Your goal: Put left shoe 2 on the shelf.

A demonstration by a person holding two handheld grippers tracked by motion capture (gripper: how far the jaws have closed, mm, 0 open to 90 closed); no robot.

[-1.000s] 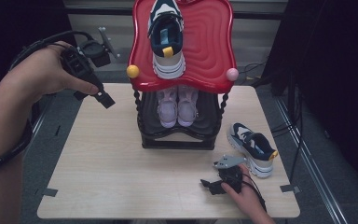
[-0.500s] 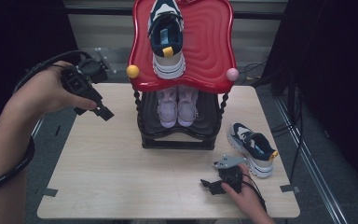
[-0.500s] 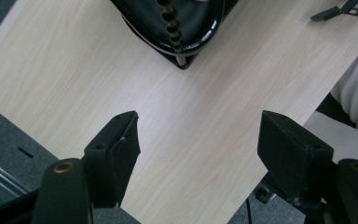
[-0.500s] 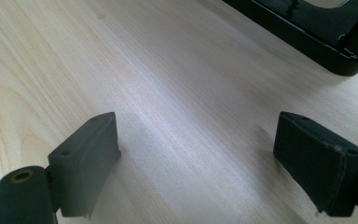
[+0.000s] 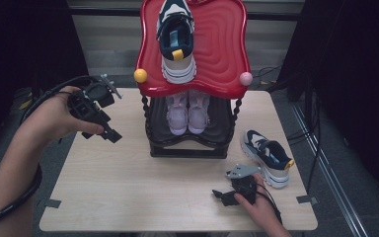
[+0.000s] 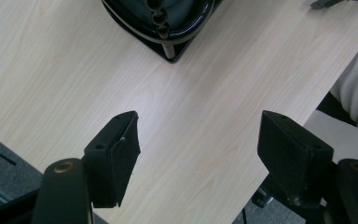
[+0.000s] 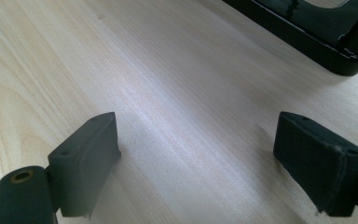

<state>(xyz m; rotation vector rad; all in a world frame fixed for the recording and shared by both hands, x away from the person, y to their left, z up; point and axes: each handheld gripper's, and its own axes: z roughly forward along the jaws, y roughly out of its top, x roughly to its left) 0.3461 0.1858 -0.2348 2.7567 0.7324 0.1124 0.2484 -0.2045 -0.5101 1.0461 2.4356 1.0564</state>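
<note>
A two-tier shoe rack (image 5: 192,148) stands at the back middle of the table, black frame below and a red top shelf (image 5: 227,54). A navy and white sneaker (image 5: 176,39) lies on the red shelf. A pair of pale pink shoes (image 5: 187,111) sits on the lower shelf. Its matching navy sneaker (image 5: 269,157) rests on the table right of the rack. My left gripper (image 5: 111,134) hangs open above the table's left part, nothing between its fingers (image 6: 116,154). My right gripper (image 5: 219,195) rests open on the table near the front edge, its fingers (image 7: 88,158) empty.
The wooden table (image 5: 128,197) has tape marks at its front corners. The rack's black base corner (image 6: 168,46) lies ahead of the left gripper, and the base edge (image 7: 326,42) ahead of the right one. Dark floor and cables surround the table.
My left hand has come down and toward the front with its open gripper, now lower over the table's left side. The right hand has stayed put.
</note>
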